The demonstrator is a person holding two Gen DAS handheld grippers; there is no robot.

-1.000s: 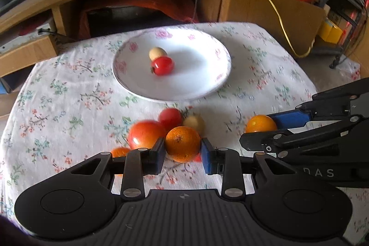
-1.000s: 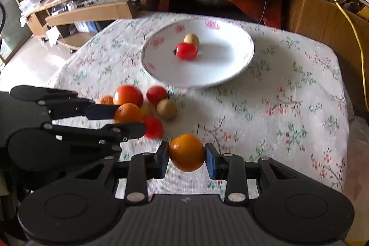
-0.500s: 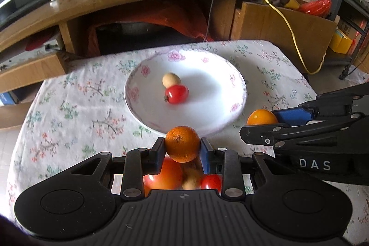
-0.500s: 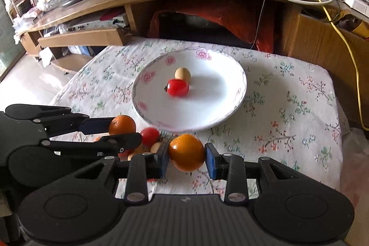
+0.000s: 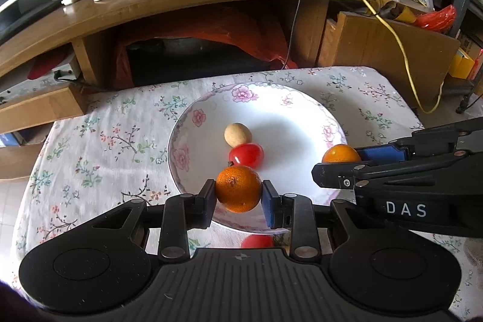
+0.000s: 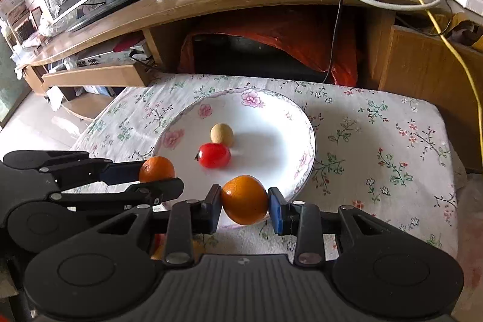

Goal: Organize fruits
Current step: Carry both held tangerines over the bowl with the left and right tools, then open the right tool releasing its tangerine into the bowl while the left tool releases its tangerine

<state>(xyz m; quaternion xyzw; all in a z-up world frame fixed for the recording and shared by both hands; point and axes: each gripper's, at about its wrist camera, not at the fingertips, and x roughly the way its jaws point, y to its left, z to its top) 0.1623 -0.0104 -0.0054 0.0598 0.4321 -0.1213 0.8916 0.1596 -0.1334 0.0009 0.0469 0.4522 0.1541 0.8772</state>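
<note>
1. The left hand-held gripper [image 5: 238, 198] pinches an orange [image 5: 238, 188] between its pads, held above the near rim of the plate [image 5: 302, 116].
2. The right hand-held gripper [image 6: 244, 205] is likewise clamped on a second orange [image 6: 244, 199], at the plate's near right edge — in the left wrist view it enters from the right.
3. The surface [image 5: 99, 141] is covered with a white cloth printed with small flowers; a red fruit [image 5: 256, 241] lies on it just below the plate, half hidden by the left tool.
4. Behind the surface runs a curved wooden desk [image 5: 181, 2] strewn with cables, a yellow cord [image 5: 401, 50] trailing down on the right, and an orange-red cloth [image 5: 235, 29] in the recess beneath.
5. The plate — white with pink blossoms on its rim — holds a tan round fruit [image 5: 237, 134] touching a red tomato-like fruit [image 5: 246, 155] just in front of it.
</note>
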